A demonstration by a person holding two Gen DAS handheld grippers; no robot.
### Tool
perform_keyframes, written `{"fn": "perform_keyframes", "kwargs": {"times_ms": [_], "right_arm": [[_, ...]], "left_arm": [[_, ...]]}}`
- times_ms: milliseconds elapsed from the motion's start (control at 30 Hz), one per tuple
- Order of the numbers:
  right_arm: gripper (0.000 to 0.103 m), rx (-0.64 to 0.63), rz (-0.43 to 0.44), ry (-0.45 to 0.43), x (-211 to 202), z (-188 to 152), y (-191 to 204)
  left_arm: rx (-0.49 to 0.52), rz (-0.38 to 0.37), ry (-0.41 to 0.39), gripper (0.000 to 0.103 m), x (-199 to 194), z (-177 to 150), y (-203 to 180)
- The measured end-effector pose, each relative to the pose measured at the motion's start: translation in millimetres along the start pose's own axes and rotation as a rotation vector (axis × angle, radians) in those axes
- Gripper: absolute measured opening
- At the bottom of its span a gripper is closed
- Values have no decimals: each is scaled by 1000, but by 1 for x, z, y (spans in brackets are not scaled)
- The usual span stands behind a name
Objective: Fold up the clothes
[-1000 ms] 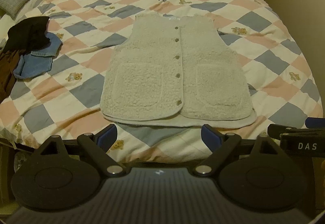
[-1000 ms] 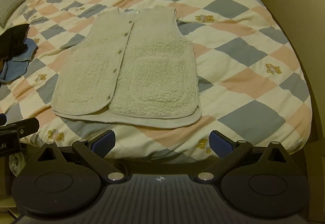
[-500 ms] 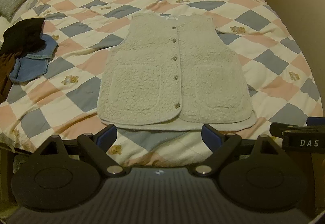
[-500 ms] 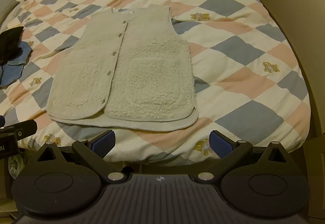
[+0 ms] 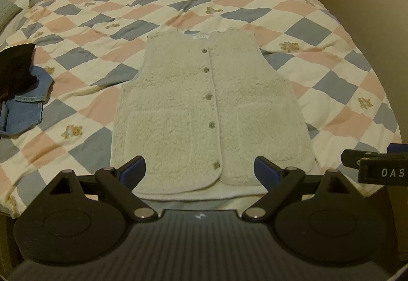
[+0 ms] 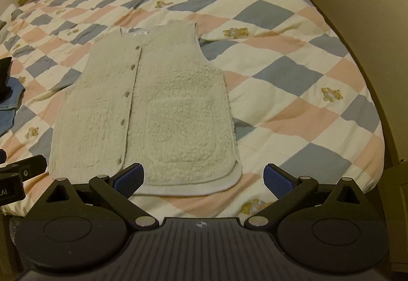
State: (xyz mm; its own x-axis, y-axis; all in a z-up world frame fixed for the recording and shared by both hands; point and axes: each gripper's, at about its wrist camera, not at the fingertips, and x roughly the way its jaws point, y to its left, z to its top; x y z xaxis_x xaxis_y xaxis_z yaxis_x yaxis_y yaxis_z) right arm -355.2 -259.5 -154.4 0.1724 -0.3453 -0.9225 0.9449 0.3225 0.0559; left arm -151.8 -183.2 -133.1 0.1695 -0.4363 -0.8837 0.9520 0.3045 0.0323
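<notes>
A cream fleece vest (image 5: 204, 112) lies flat and buttoned on the checked quilt, collar away from me; it also shows in the right wrist view (image 6: 153, 112). My left gripper (image 5: 200, 170) is open and empty, its fingers spread above the vest's hem. My right gripper (image 6: 204, 177) is open and empty above the hem's right corner. The right gripper's tip (image 5: 374, 166) shows at the right edge of the left wrist view. The left gripper's tip (image 6: 23, 170) shows at the left edge of the right wrist view.
The bed's quilt (image 5: 318, 33) fills both views. A black garment (image 5: 15, 69) and blue jeans (image 5: 25, 105) lie in a heap at the left edge. A yellow wall (image 6: 369, 0) runs close along the bed's right side. Curtains hang behind the bed.
Both grippers have moved forward over the bed toward the vest, so the hem now lies between the fingers. The jaws stay open and the vest has not moved.
</notes>
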Motion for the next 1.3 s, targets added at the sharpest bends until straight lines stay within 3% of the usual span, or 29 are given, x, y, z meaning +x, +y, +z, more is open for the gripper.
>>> {"fn": "perform_keyframes", "kwargs": {"times_ms": [433, 967, 1300], "right_arm": [[103, -10, -11, 43, 42, 60, 33], [103, 51, -48, 84, 113, 140, 41], [103, -46, 103, -13, 192, 182, 37]], "left_arm": [[6, 5, 40, 91, 45, 57, 40], [68, -23, 88, 92, 127, 131, 68], [172, -81, 94, 91, 230, 169, 105]]}}
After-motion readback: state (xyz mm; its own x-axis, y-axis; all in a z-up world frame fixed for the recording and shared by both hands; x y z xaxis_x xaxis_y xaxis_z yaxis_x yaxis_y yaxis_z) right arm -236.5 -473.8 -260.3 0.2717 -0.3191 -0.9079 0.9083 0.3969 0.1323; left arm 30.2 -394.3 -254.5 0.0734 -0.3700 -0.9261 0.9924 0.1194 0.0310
